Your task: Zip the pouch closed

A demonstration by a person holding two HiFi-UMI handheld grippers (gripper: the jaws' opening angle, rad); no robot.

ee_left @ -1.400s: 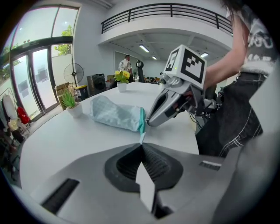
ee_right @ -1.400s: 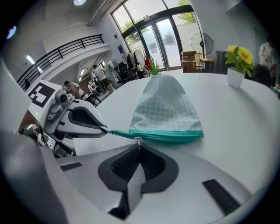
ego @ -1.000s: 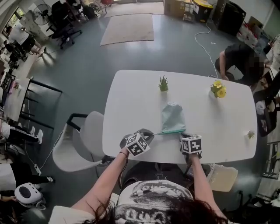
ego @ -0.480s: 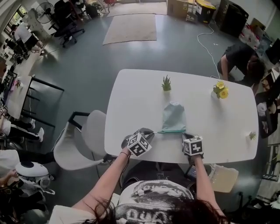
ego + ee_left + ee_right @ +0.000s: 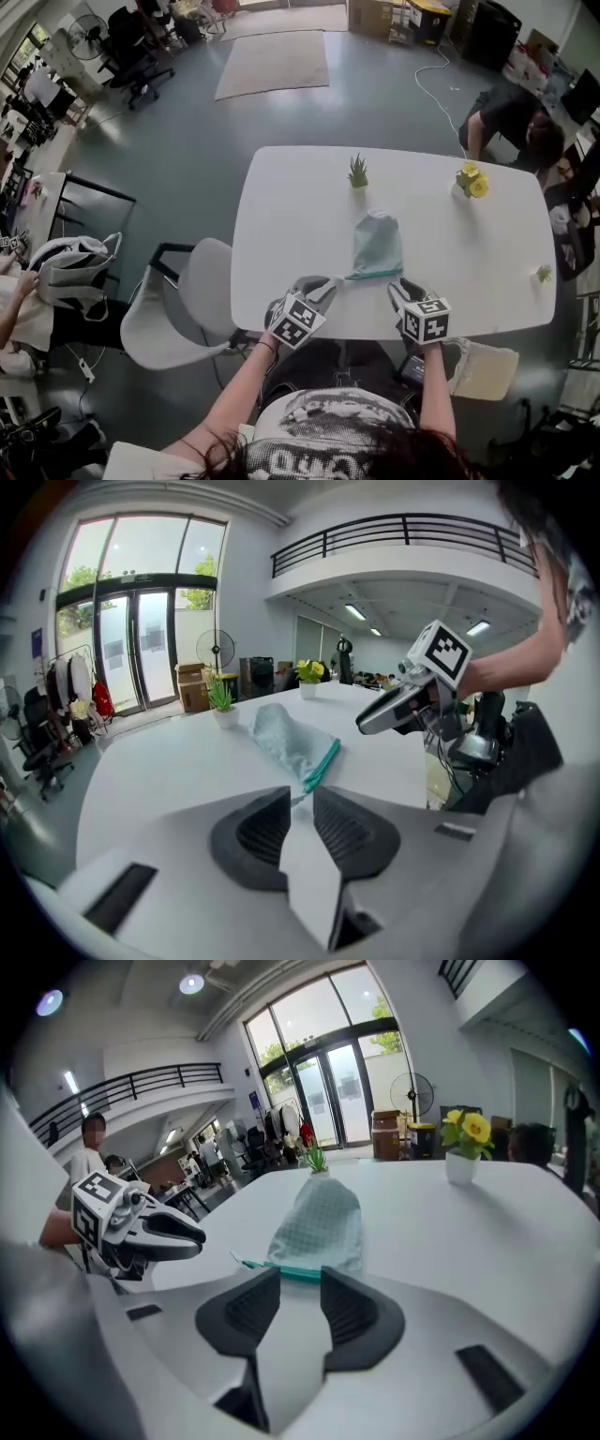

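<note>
Left gripper and right gripper have pulled back from the pouch, jaws just opened.
Both hang released and empty at the near edge of the desk. The pouch lies flat just beyond them, its teal zip edge apparently closed, so zipping looks done.

**Both hand-held grippers open, held out side by side in front of the body**
The left gripper and the right gripper are carried on bent forearms: the left forearm angles inward, the right forearm runs nearly straight ahead. Both grippers point forward and slant downward. The jaws of each have just been opening and stand apart, with nothing gripped between them. The two grippers are well apart, roughly level with one another
</note>
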